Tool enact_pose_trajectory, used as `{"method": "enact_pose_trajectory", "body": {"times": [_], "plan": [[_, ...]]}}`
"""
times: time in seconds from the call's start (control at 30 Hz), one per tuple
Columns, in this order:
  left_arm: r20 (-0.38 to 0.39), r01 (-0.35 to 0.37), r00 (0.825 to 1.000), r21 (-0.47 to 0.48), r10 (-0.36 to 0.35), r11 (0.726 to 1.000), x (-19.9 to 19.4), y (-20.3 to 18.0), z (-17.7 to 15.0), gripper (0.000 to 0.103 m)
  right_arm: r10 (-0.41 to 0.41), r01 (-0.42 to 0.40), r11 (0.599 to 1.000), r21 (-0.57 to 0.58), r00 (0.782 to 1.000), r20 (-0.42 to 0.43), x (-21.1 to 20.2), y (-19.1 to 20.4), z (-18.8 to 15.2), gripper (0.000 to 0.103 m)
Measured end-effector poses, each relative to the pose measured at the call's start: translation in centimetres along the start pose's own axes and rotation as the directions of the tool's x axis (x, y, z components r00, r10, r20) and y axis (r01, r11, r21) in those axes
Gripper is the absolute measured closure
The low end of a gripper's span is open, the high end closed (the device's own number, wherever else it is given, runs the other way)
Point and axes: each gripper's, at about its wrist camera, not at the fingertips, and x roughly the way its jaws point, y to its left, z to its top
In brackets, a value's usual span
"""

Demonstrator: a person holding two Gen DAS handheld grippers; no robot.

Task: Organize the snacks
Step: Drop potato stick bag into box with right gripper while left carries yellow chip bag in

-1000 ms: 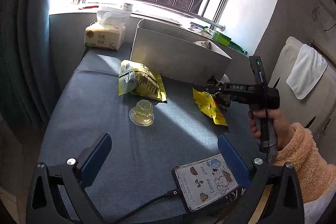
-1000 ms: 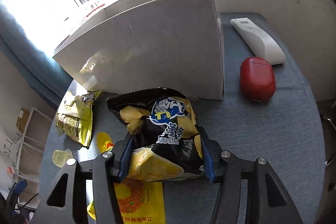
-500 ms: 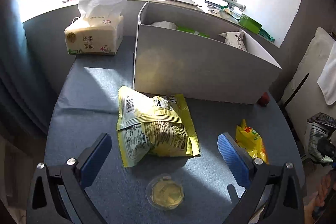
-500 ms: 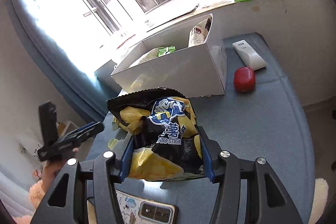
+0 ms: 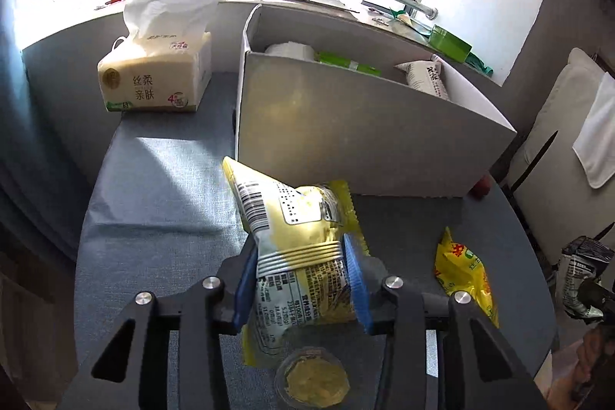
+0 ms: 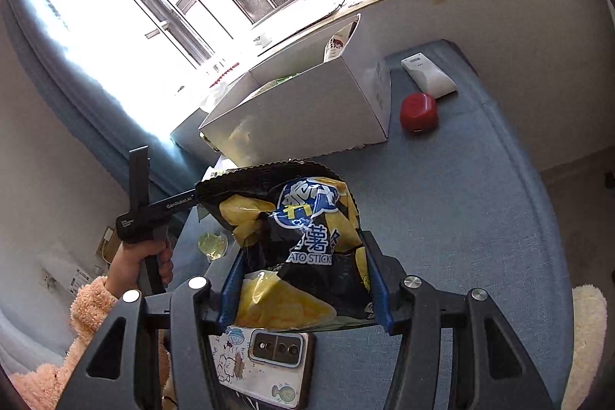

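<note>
My left gripper (image 5: 301,279) is shut on a yellow snack bag (image 5: 292,218) that lies on the blue table in front of the white box (image 5: 357,137). A jelly cup (image 5: 313,381) sits just below the gripper. A small yellow packet (image 5: 463,271) lies to the right. My right gripper (image 6: 303,289) is shut on a black potato-stick bag (image 6: 303,237) and holds it above the table, back from the white box (image 6: 307,114). The box holds several snacks. The left gripper's body (image 6: 153,210) shows in the right wrist view.
A tissue pack (image 5: 153,79) stands left of the box. A red case (image 6: 418,112) and a white remote (image 6: 428,77) lie right of the box. A phone (image 6: 261,360) lies under the right gripper. The table's front edge is near.
My left gripper moved forward to the yellow snack bag and shut on it. My right gripper lifted the black bag higher and further back from the box.
</note>
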Motion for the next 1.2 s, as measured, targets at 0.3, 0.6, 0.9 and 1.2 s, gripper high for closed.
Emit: {"method": "enact_pose_trajectory", "body": {"times": [0.3,0.6,0.9,1.2], "plan": [[0.222,0.061,0.971,0.123,-0.088,0.990,-7.9,-3.9,5.6,0.057,0.017,-0.012,0.995,-0.103,0.999,0.045,1.4,2.8,5.3,0.044],[0.252,0.072,0.965,0.032,-0.078,0.997,-2.9,-4.6,15.9,0.057,0.009,0.000,0.994,-0.112,0.997,0.079,8.1,5.1,17.8,0.044],[0.155,-0.038,0.987,0.033,0.032,0.999,2.4,-4.5,16.2,0.000,0.019,-0.022,0.997,0.070,0.998,0.052,13.1,1.6,23.9,0.000],[0.186,-0.090,0.980,0.126,0.066,0.988,-0.9,-5.4,14.4,0.000,-0.005,0.008,0.999,-0.035,0.997,0.078,11.2,3.0,22.6,0.000]]}}
